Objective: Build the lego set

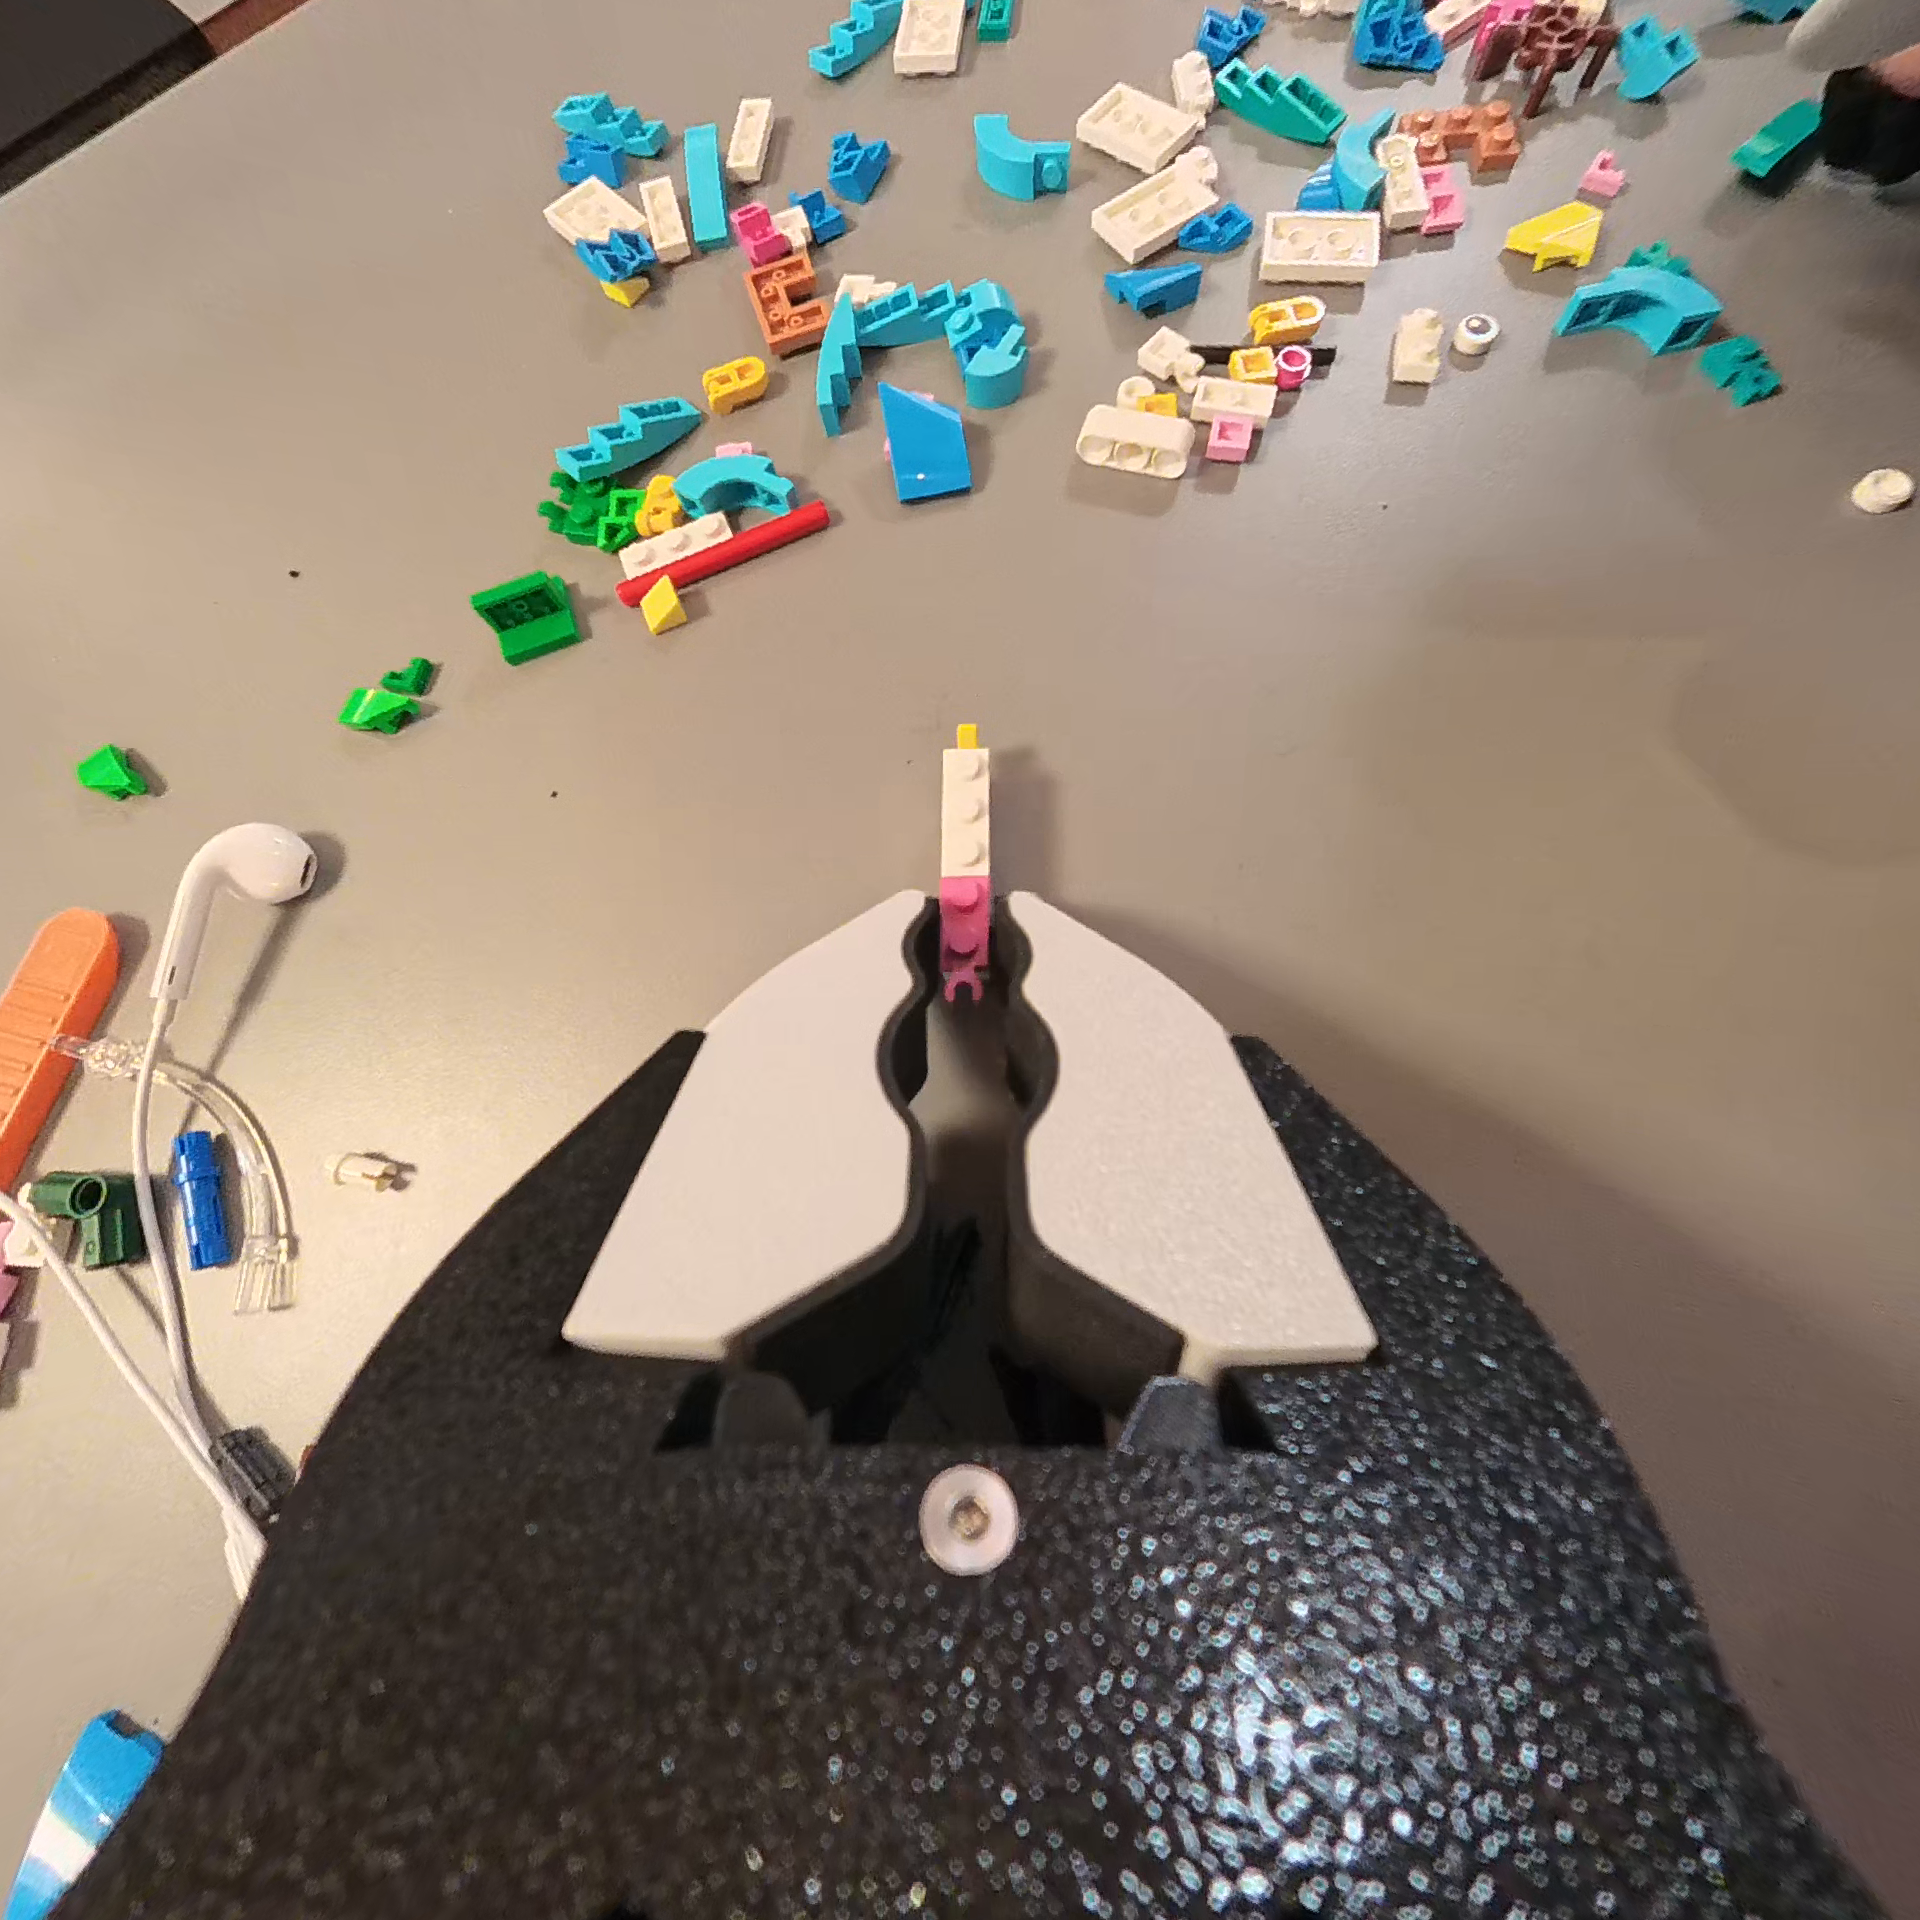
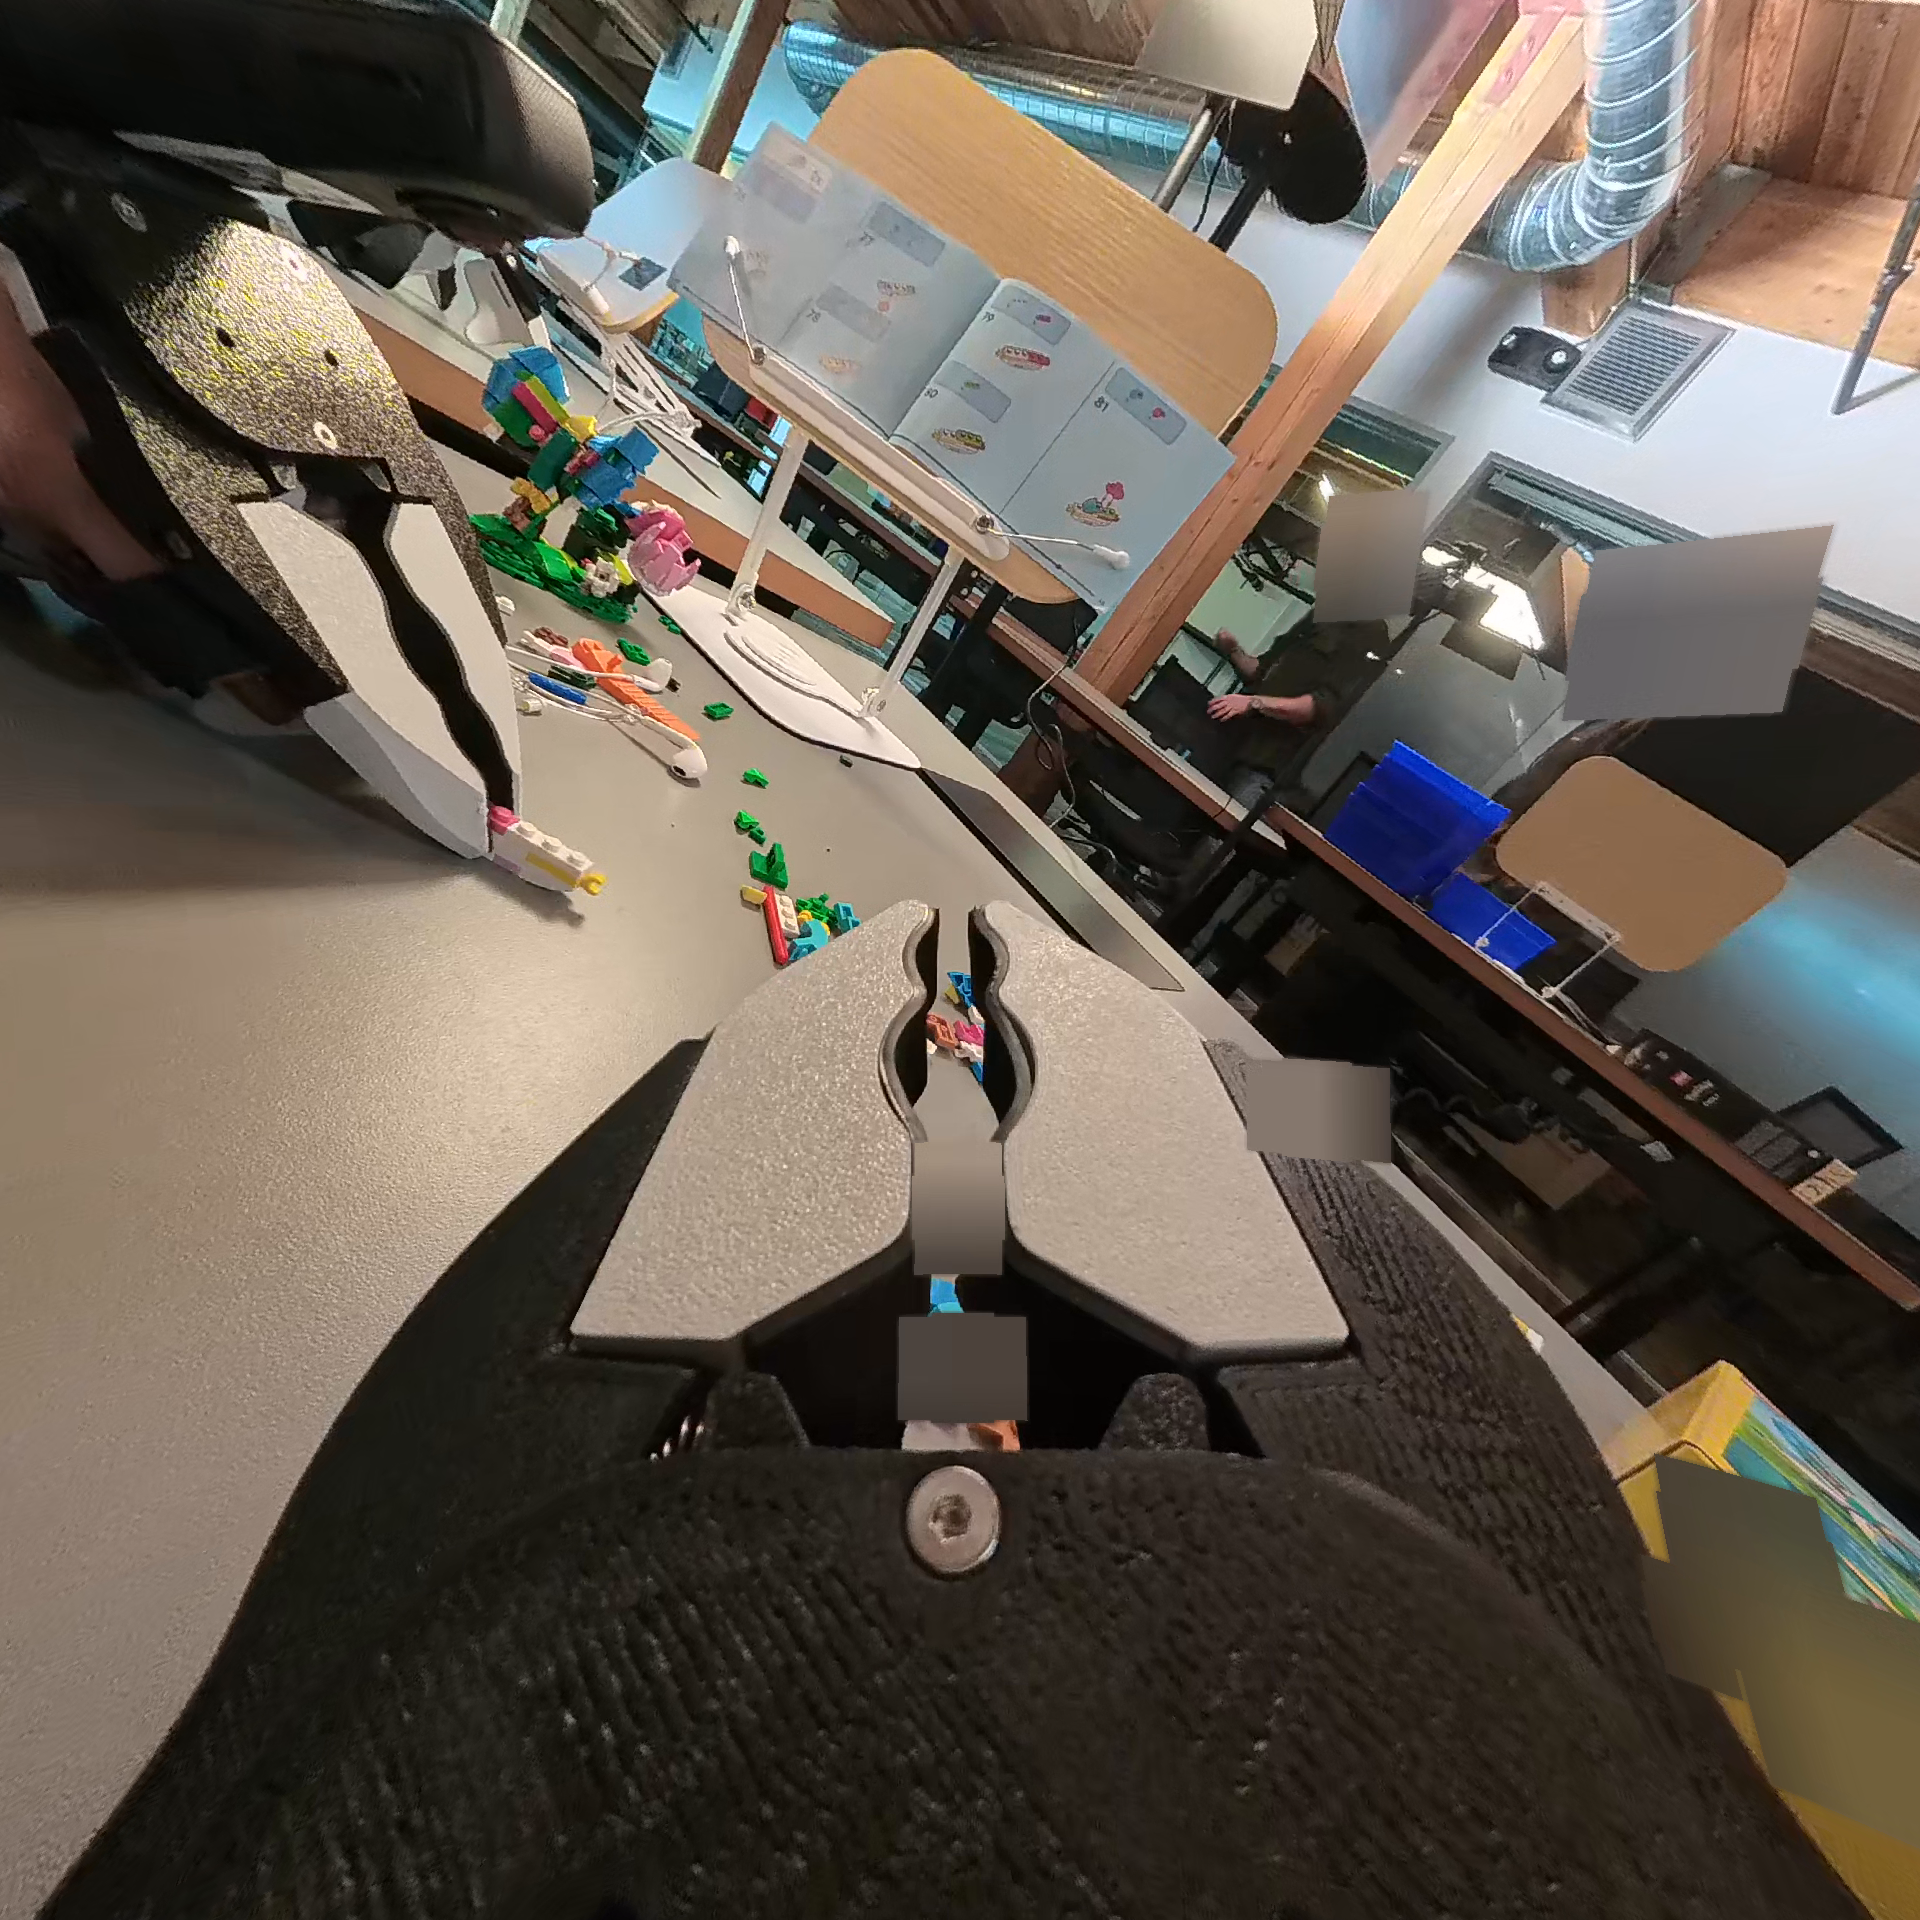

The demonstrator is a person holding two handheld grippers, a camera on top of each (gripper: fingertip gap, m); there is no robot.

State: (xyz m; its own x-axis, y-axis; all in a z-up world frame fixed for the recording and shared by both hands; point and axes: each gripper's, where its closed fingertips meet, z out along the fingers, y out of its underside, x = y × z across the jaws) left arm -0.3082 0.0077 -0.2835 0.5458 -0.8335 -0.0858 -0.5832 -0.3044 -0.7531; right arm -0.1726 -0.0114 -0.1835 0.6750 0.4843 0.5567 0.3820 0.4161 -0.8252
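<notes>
Left gripper clamped on pink end of small pink-white-yellow brick strip, low over the table (light, rigid, joints may pop); right gripper slightly parted, empty.

a workshop: exposed ducting, workbenches, blue parts bins.

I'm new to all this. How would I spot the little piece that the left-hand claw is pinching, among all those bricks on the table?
Start at the grey table, where loose bricks lie scattered across the far side. Nearer, alone on bare surface, the left gripper clamps a small strip assembly. Unlike the scattered single bricks, it is several joined: pink at the held end, white in the middle, a yellow tip.
</notes>
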